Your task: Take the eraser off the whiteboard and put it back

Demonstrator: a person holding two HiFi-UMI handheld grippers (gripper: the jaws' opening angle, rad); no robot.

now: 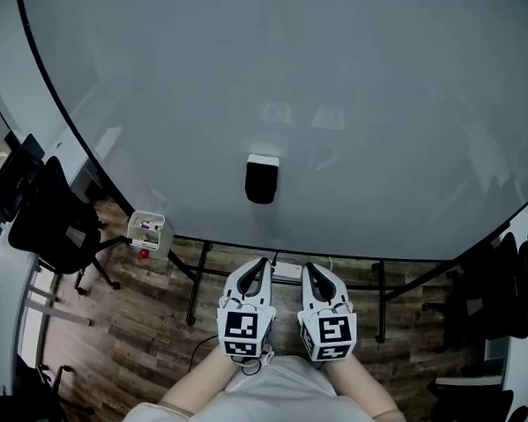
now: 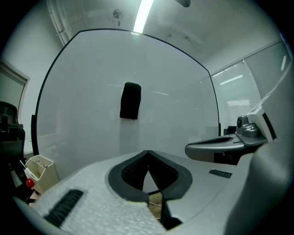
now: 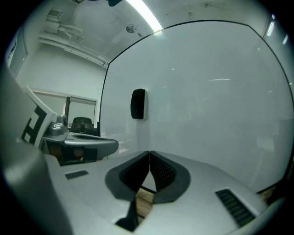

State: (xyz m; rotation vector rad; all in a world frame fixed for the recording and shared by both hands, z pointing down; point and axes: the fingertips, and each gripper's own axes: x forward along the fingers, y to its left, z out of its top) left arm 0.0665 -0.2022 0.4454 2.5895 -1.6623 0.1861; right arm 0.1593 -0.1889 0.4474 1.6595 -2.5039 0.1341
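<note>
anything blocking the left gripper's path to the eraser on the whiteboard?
Nothing visible. The eraser sits alone on the bare whiteboard, and only open air lies between it and the left gripper, whose jaws are shut and empty. The right gripper is beside it, off that line.

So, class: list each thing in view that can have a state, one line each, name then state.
eraser: stuck on the whiteboard, untouched
whiteboard: upright, no writing visible
left hand-held gripper: shut, empty, short of the eraser
right hand-held gripper: shut, empty, short of the eraser
box: open-topped, small items inside
</note>
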